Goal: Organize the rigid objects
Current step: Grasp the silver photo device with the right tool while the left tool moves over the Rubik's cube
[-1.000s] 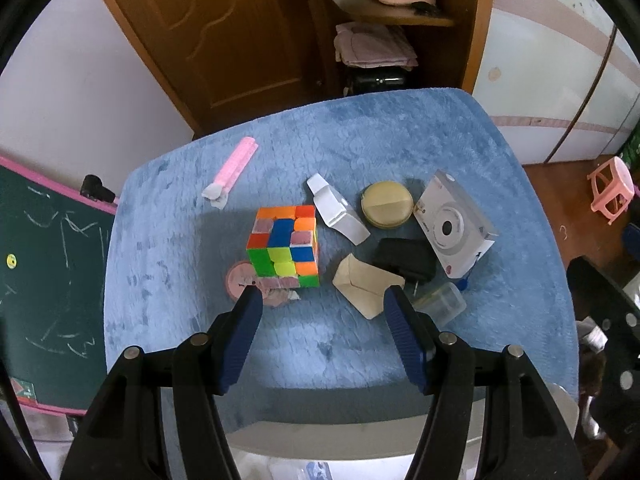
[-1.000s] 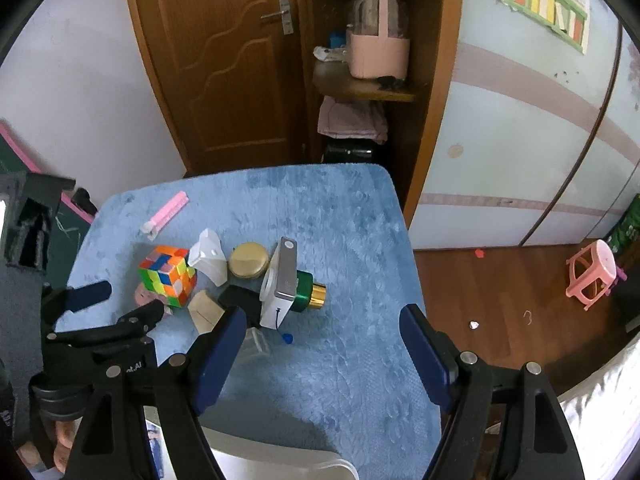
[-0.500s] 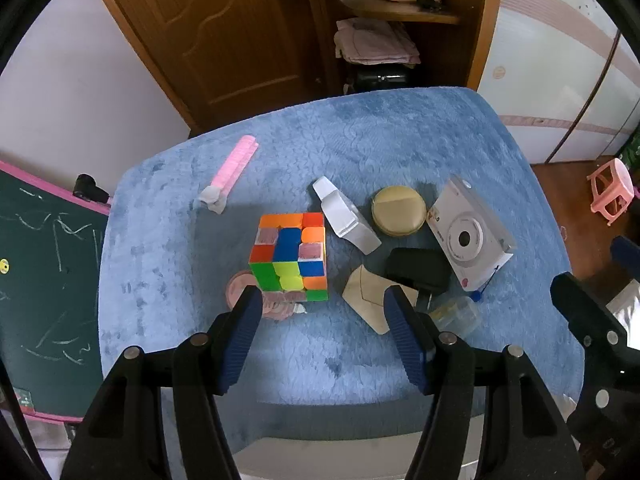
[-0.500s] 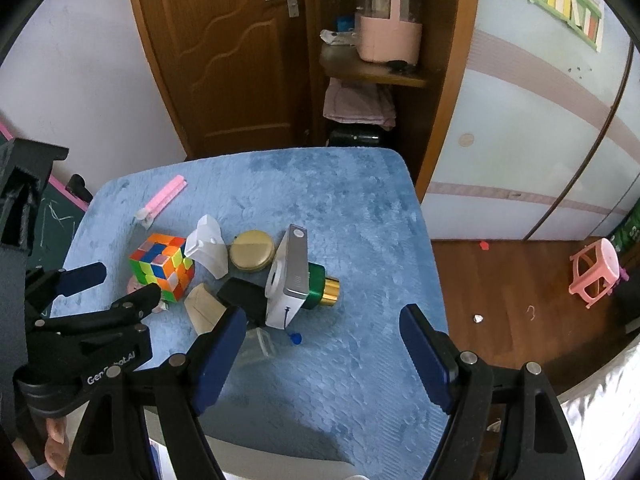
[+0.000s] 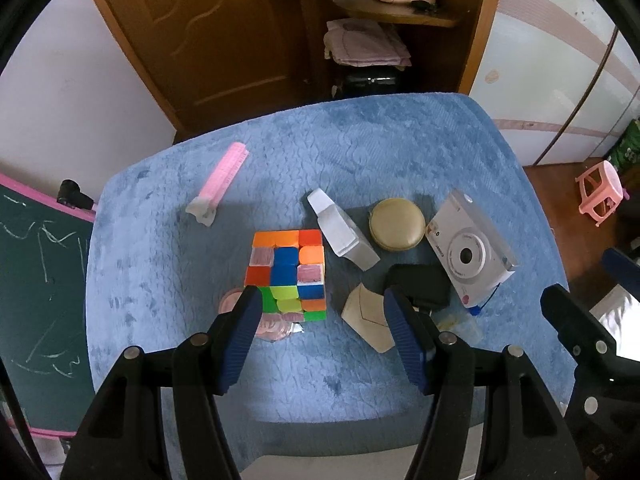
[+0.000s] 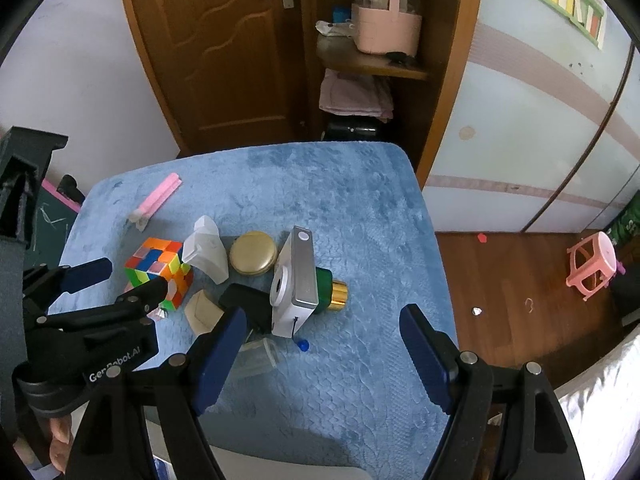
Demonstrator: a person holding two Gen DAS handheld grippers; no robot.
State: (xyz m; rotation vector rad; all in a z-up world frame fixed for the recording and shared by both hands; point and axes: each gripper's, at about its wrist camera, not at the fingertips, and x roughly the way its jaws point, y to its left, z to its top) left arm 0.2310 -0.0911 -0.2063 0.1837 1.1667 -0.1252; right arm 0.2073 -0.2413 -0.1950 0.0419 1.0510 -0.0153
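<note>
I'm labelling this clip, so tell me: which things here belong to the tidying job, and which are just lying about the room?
Job: cube, camera, round tin, white bottle, black case, pink ruler, green bottle.

Lying about: pink stool, chalkboard, pink basket, folded cloth.

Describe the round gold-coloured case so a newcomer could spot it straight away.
Start at the blue cloth-covered table and find the cluster of objects near its middle. The round gold case lies flat there, between the white bottle on its left and the white camera on its right. It is the only round, flat, tan-gold disc in the group; its neighbours are white or angular.
</note>
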